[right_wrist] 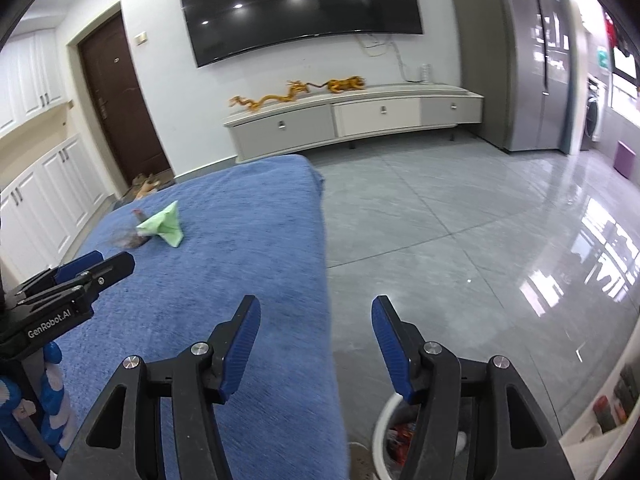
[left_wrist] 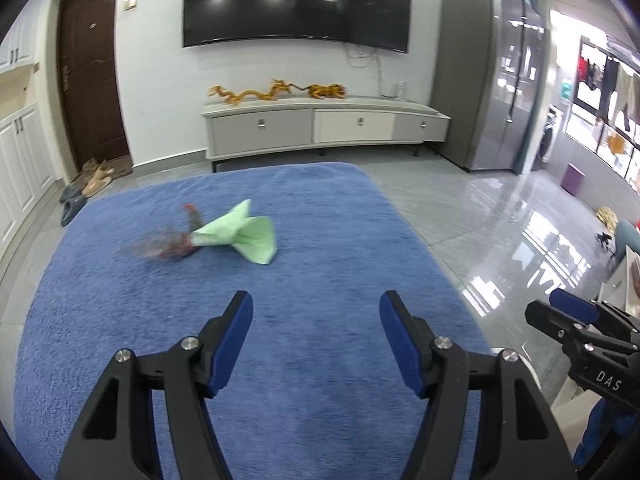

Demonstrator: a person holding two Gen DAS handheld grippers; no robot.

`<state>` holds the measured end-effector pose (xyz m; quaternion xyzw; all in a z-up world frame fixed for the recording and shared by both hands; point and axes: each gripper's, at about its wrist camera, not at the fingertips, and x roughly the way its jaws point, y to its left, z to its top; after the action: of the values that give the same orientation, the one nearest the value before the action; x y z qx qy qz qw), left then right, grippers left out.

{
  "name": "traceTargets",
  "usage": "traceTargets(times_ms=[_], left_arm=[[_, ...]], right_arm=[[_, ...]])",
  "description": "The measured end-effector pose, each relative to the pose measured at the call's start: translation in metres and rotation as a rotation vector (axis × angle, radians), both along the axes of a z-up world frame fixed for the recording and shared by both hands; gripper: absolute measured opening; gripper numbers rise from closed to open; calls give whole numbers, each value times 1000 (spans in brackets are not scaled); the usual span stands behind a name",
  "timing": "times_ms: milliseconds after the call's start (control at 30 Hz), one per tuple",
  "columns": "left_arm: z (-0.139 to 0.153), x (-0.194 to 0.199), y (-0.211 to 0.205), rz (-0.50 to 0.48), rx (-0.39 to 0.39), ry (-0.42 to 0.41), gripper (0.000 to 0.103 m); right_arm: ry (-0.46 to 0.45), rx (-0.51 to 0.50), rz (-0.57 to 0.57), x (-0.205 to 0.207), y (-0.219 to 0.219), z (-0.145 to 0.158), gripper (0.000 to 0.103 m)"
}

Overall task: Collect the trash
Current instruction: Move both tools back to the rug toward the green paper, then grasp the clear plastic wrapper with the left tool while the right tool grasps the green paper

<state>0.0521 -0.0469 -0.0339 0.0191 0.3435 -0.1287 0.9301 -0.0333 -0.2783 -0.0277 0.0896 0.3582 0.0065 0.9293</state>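
A crumpled light green paper (left_wrist: pixel 244 232) lies on the blue cloth-covered table (left_wrist: pixel 280 360), with a dark reddish wrapper (left_wrist: pixel 172 246) touching its left end. Both show small in the right wrist view, the paper (right_wrist: pixel 164 226) and the wrapper (right_wrist: pixel 130 238). My left gripper (left_wrist: pixel 316 308) is open and empty, above the table, short of the trash. My right gripper (right_wrist: pixel 316 312) is open and empty, over the table's right edge (right_wrist: pixel 326 280) and above a white bin (right_wrist: pixel 384 428) with some trash in it. Each gripper shows in the other's view, the right one (left_wrist: pixel 576 316) and the left one (right_wrist: pixel 100 266).
A grey tiled floor (right_wrist: pixel 460 240) lies right of the table. A TV cabinet (left_wrist: pixel 320 128) with golden dragon figures stands at the far wall under a black TV (left_wrist: pixel 296 0). A grey fridge (left_wrist: pixel 496 80) stands at the right, a brown door (left_wrist: pixel 88 80) and shoes at the left.
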Motion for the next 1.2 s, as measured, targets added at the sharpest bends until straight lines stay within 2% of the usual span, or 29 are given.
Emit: traceTargets(times_ms=[267, 667, 900, 1033, 1200], left_arm=[[-9, 19, 37, 76, -18, 22, 64], [-32, 51, 73, 136, -40, 80, 64], [-40, 84, 124, 164, -75, 90, 64], [-39, 108, 140, 112, -71, 79, 65], [-46, 136, 143, 21, -78, 106, 65]], right_arm=[[14, -14, 93, 33, 37, -4, 56], [29, -26, 194, 73, 77, -11, 57], [37, -5, 287, 110, 105, -15, 60], [37, 15, 347, 137, 125, -21, 61], [44, 50, 430, 173, 149, -30, 63]])
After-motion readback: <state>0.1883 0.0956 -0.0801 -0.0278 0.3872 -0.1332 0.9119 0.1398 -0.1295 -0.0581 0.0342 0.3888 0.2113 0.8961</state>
